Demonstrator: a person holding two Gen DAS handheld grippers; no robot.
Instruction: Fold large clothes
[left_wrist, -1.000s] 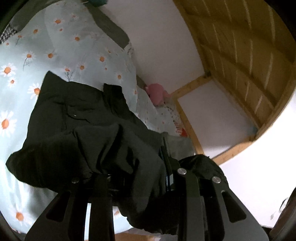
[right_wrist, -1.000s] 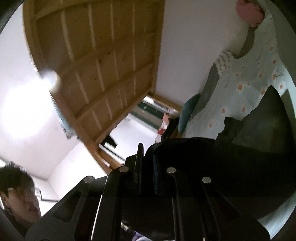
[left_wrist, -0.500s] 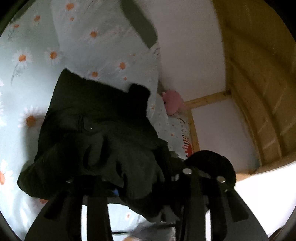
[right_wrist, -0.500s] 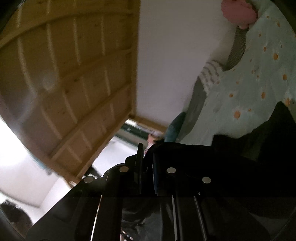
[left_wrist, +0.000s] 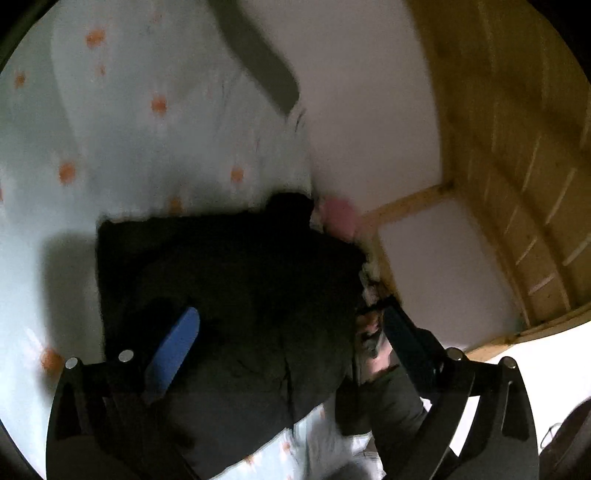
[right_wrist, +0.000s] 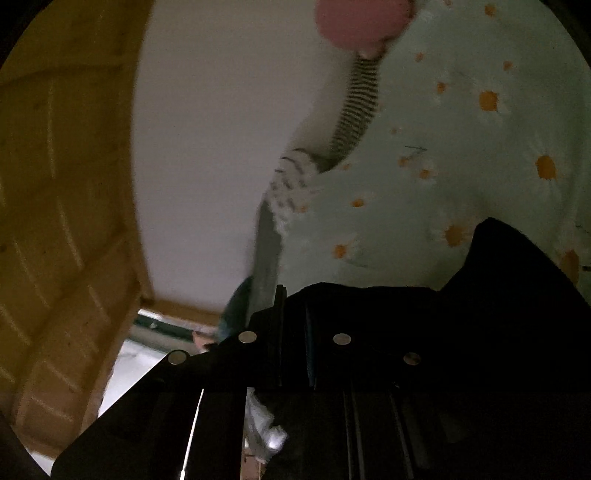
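Observation:
A dark, nearly black garment (left_wrist: 240, 280) lies bunched on the daisy-print bedsheet (left_wrist: 140, 140). My left gripper (left_wrist: 288, 314) hangs just over it, and its jaws are opening wide. The blue pads (left_wrist: 173, 343) stand clear of the cloth on either side, and the garment lies between and below them. My right gripper (right_wrist: 293, 302) is shut on a dark fold of the same garment (right_wrist: 498, 295), which drapes over its fingers and hides the tips.
A pink plush toy (left_wrist: 338, 218) lies at the bed's far edge by the white wall (left_wrist: 369, 92). Wooden slats (left_wrist: 517, 147) of an upper bunk run alongside. A striped pillow (right_wrist: 358, 103) and a teal cushion (right_wrist: 236, 310) lie along the wall.
My left gripper has opened and let go of the garment, which has dropped onto the sheet. Both views have swung across the bed, and the right one now sits closer to the plush toy.

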